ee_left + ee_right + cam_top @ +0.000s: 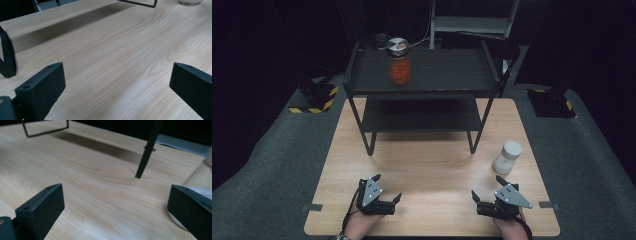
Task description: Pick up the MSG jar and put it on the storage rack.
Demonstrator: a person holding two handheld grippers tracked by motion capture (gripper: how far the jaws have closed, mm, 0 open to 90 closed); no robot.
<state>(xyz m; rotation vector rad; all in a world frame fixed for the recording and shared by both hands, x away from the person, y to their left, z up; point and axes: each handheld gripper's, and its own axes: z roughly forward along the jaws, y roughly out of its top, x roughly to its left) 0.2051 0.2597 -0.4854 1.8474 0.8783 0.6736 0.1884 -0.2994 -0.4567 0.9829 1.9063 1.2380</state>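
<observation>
Both tools rested at the table's (432,160) near edge, the left tool (388,188) toward the near-left corner and the right tool (486,187) toward the near-right, each with jaws spread wide and holding nothing. From above, a white jar (507,157) stood near the right edge, just beyond the right tool; that tool's own view caught it blurred against the right jaw. A red jar (400,64) stood on the black shelf's (427,80) top, at the far edge. Bare wood lay between tools and shelf.
</observation>
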